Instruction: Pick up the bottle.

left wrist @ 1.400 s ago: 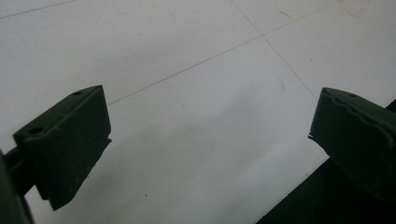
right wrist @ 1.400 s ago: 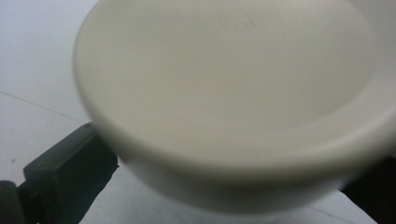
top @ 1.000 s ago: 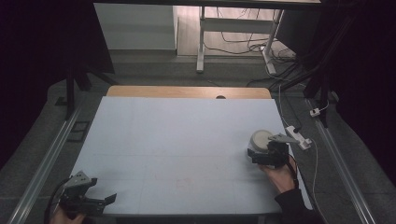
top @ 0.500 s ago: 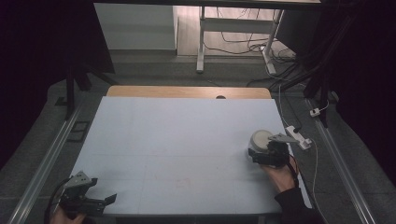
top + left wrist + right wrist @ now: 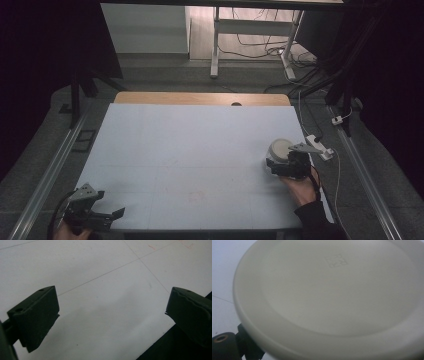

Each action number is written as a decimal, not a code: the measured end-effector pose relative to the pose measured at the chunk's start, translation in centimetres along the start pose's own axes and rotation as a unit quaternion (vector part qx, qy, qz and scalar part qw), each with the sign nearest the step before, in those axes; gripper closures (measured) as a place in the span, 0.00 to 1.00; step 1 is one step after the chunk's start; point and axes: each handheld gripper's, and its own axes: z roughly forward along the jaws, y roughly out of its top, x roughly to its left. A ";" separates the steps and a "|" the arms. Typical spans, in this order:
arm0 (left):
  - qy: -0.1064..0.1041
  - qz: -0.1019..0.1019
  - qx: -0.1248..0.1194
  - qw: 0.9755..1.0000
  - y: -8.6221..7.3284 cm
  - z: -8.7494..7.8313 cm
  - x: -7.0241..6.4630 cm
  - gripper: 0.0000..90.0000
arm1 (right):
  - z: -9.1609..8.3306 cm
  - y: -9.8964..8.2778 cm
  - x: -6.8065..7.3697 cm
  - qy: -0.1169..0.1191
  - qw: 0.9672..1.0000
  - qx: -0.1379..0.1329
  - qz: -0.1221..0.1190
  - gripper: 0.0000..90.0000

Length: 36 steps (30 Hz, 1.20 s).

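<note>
Currently the right gripper (image 5: pixel 278 164) is at the grasping step, its jaws against a white round lid (image 5: pixel 280 148) near the tabletop's (image 5: pixel 190 145) right edge, grip unconfirmed; the left gripper (image 5: pixel 107 216) idles wide open and empty at the front-left corner; next comes a steady lift.

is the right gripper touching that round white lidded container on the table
Cannot tell. In the right gripper view the round white container looms over one black jaw at lower left, hiding any contact. In the high view the right gripper overlaps it.
</note>
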 end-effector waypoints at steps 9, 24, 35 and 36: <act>-0.001 0.000 0.000 1.000 0.0 0.0 0.0 0.00 | -0.5 0.7 1.3 0.015 0.999 -0.015 -0.025 0.07; -0.010 -0.003 0.002 1.000 0.0 0.0 0.2 0.00 | -0.8 1.6 3.8 0.056 0.997 -0.029 -0.053 0.07; -0.010 -0.003 0.003 1.000 0.0 0.1 0.2 0.00 | -0.4 2.5 6.7 0.101 0.991 -0.036 -0.082 0.07; -0.010 -0.003 0.003 1.000 0.0 0.1 0.2 0.00 | -0.3 2.5 7.0 0.106 0.990 -0.035 -0.084 0.07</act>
